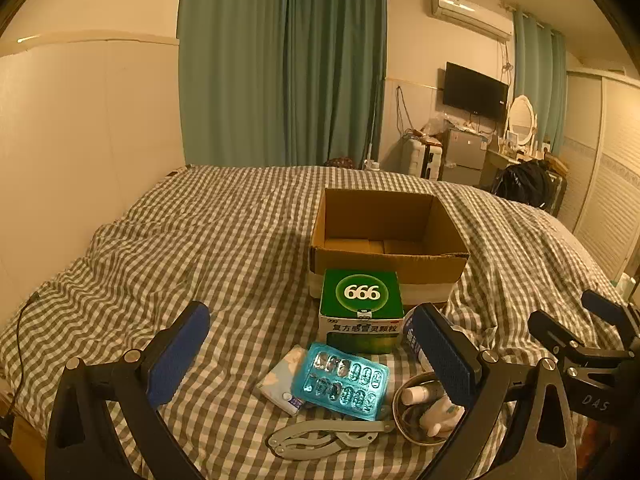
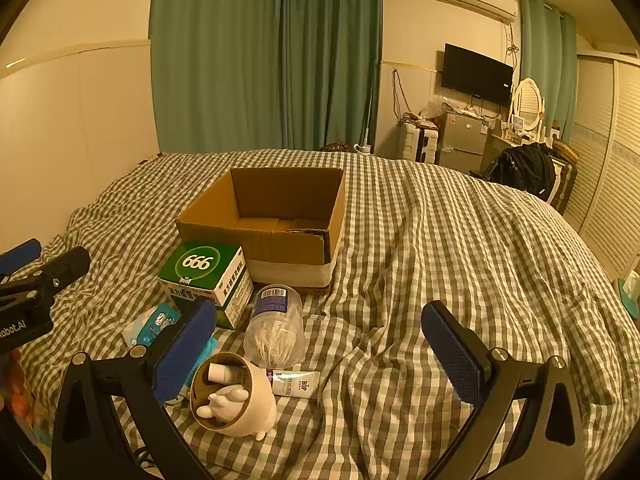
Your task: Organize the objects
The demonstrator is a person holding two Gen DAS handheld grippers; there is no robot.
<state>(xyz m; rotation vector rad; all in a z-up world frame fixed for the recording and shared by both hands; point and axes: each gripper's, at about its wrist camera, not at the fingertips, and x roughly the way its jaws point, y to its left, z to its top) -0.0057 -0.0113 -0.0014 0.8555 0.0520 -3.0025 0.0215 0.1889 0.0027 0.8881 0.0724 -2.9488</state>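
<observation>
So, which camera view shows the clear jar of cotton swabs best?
The right wrist view. There the jar of cotton swabs lies in full sight on the checked bedspread, between the green medicine box and the cream cup. In the left wrist view a blue pad hides nearly all of it.

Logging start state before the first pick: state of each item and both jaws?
cardboard box: open, empty.
green medicine box: closed, on the bed against the cardboard box.
blister pack: flat, partly used.
cotton swab jar: lid on, lying down.
cup: tipped over, items inside.
tube: lying flat.
left gripper: jaws open.
right gripper: jaws open.
</observation>
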